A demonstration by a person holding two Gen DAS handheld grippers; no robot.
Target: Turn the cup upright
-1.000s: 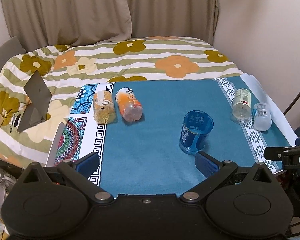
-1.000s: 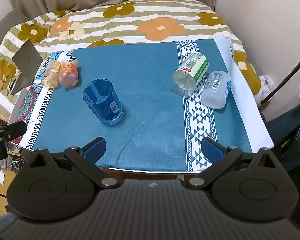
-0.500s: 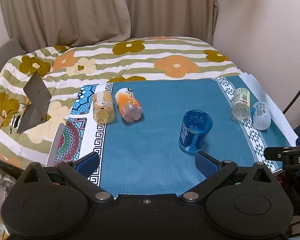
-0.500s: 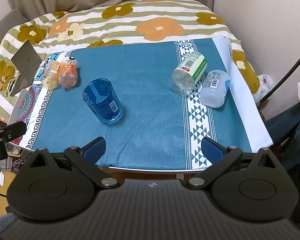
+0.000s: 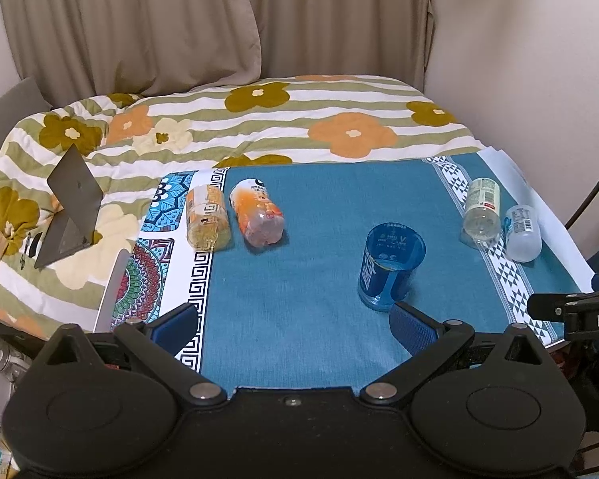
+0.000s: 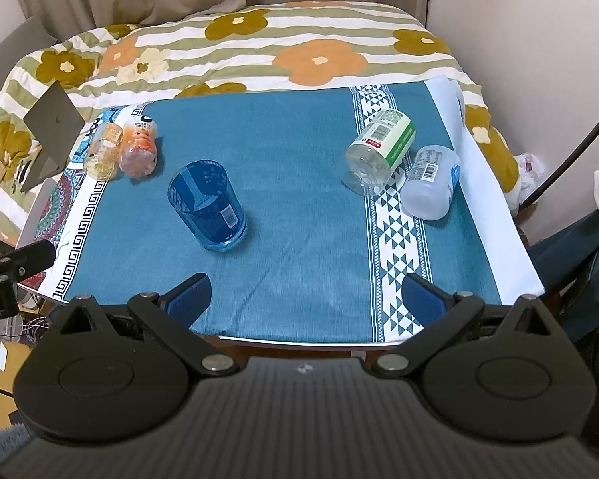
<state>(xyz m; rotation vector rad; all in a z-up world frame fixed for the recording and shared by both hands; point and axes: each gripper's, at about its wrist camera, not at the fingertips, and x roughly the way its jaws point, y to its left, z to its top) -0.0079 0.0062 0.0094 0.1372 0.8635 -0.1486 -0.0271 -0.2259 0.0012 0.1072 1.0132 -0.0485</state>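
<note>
A clear blue plastic cup stands on the teal tablecloth with its open mouth up; it also shows in the right wrist view. My left gripper is open and empty, low over the table's near edge; its right fingertip is just in front of the cup's base. My right gripper is open and empty, over the front edge, to the right of the cup and apart from it.
Two orange-tinted bottles lie at the left of the cloth. Two clear bottles lie at the right. A floral duvet lies behind the table. A grey folded card stands at the left.
Both wrist views have drifted slightly. The cup and the bottles have not moved. Both grippers remain open.
</note>
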